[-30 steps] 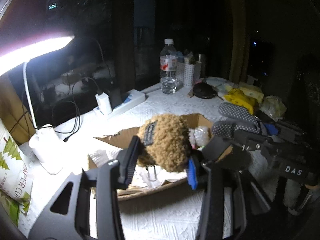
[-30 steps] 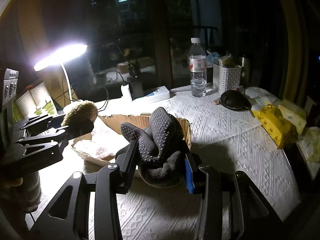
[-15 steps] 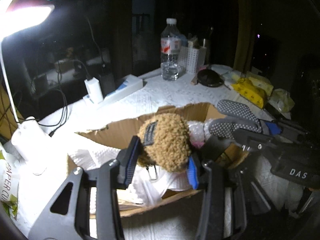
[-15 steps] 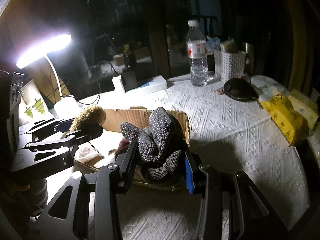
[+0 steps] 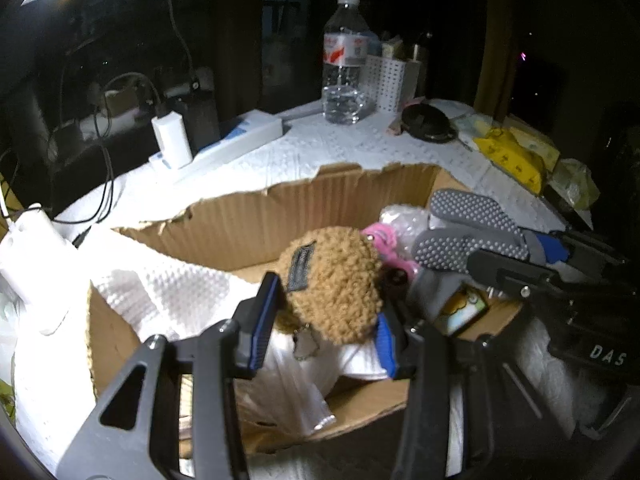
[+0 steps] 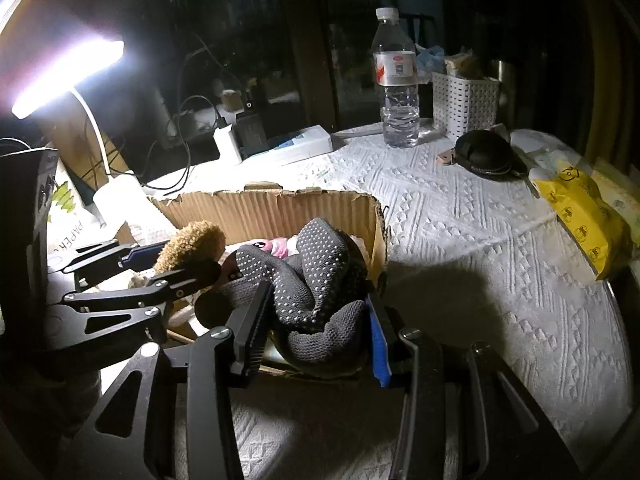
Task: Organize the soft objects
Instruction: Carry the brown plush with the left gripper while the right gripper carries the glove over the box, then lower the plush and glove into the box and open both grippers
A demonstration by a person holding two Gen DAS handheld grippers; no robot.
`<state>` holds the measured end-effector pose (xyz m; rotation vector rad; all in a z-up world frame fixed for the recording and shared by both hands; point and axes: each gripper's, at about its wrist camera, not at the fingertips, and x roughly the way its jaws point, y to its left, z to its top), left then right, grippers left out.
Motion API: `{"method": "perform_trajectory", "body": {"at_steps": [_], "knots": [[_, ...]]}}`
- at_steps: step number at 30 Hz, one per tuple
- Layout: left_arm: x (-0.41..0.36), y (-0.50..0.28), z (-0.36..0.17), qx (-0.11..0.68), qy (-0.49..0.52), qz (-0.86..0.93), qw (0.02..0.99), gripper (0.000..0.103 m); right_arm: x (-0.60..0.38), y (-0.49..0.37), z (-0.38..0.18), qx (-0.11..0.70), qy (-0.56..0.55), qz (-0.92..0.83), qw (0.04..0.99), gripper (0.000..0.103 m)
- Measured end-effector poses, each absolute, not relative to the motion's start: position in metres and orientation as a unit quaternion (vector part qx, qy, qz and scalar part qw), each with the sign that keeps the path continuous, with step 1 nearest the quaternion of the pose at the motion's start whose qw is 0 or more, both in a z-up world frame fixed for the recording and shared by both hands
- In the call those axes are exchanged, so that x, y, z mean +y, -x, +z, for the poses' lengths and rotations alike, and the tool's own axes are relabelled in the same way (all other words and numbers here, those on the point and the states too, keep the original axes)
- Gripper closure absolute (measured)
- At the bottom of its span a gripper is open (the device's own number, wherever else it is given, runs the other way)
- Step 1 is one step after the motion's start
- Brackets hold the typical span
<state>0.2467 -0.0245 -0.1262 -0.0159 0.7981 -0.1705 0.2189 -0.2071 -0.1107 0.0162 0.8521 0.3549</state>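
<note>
Seen from the left wrist, the left claw (image 5: 324, 326) is clenched on a curly brown plush toy (image 5: 334, 284), its blue-edged pads pressing both flanks, and holds it above the open cardboard box (image 5: 256, 220). Below it in the box lie white cloth (image 5: 172, 292) and a pink soft item (image 5: 382, 238). At right, the right claw (image 5: 532, 260) reaches over the box with a pair of grey dotted socks (image 5: 468, 224).

From the right wrist, the right claw (image 6: 316, 330) grips the bundled grey dotted socks (image 6: 316, 280) over the box's (image 6: 280, 208) near right corner. The left claw (image 6: 176, 264) carries the plush toy (image 6: 190, 242) just beside them at left. A lit desk lamp (image 6: 68, 76), a water bottle (image 6: 396, 80) and a yellow packet (image 6: 580, 216) stand on the white-clothed surface (image 6: 480, 240).
</note>
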Motion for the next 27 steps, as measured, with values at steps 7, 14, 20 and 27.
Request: {"method": "perform_trajectory", "body": {"at_steps": [7,14,20,27], "knots": [[-0.022,-0.246,-0.126,0.393,0.013,-0.079,0.916,0.053,-0.206,-0.218,-0.111,0.412,-0.007,0.167,0.896,0.056],[-0.022,-0.241,-0.117,0.387,0.008,-0.077,0.919,0.051,-0.203,-0.216,-0.108,0.416,-0.005,0.163,0.895,0.052],[-0.021,-0.234,-0.109,0.384,0.009,-0.075,0.92,0.041,-0.204,-0.209,-0.101,0.41,-0.005,0.158,0.898,0.047],[-0.023,-0.223,-0.099,0.376,0.008,-0.076,0.923,0.03,-0.204,-0.199,-0.093,0.403,0.002,0.146,0.903,0.042]]}}
